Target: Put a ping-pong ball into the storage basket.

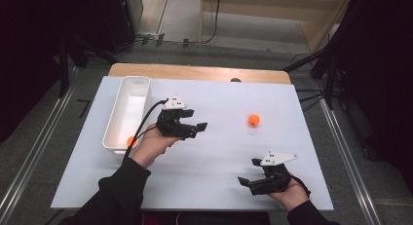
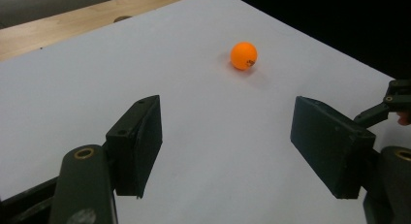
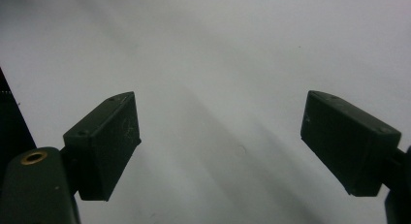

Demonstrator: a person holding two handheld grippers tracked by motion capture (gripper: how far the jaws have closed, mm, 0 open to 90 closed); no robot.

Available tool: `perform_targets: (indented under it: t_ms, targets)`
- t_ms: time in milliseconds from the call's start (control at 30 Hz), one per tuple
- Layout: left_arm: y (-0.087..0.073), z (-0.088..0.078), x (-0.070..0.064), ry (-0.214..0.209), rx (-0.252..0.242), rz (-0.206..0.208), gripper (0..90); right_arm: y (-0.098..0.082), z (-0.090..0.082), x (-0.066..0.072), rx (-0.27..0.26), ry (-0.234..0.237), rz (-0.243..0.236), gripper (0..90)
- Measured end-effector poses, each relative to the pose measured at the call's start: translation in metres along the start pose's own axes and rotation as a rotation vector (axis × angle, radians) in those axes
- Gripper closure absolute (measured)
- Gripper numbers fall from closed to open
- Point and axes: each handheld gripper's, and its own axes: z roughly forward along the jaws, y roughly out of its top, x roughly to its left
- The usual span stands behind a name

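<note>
While our left gripper (image 1: 195,127) aims its empty, parted jaws at the ball (image 1: 253,120) at three o'clock, our right gripper (image 1: 248,180) rests agape, empty.

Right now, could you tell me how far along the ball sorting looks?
Done: one orange ball already lies in the white bin. In hand: the left gripper is open and empty, pointing at the second orange ball on the white tabletop, not yet touching it. Left: grasp that ball and drop it in the bin. The right gripper is open and empty.
</note>
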Motion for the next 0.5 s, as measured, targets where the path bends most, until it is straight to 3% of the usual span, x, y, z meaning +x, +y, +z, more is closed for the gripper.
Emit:
perform_targets:
  t_ms: [67, 233, 500]
  targets:
    - [0.001, 0.007, 0.003, 0.018, 0.016, 0.007, 27.9, 0.000, 0.000, 0.000, -0.002, 0.003, 0.001, 12.5]
    - [0.001, 0.024, 0.007, 0.000, 0.021, -0.035, 27.9, 0.000, 0.000, 0.000, -0.006, 0.003, -0.003, 12.5]
    - [0.010, 0.041, 0.002, 0.001, 0.015, -0.028, 28.0, 0.000, -0.001, 0.000, -0.008, 0.004, -0.005, 12.5]
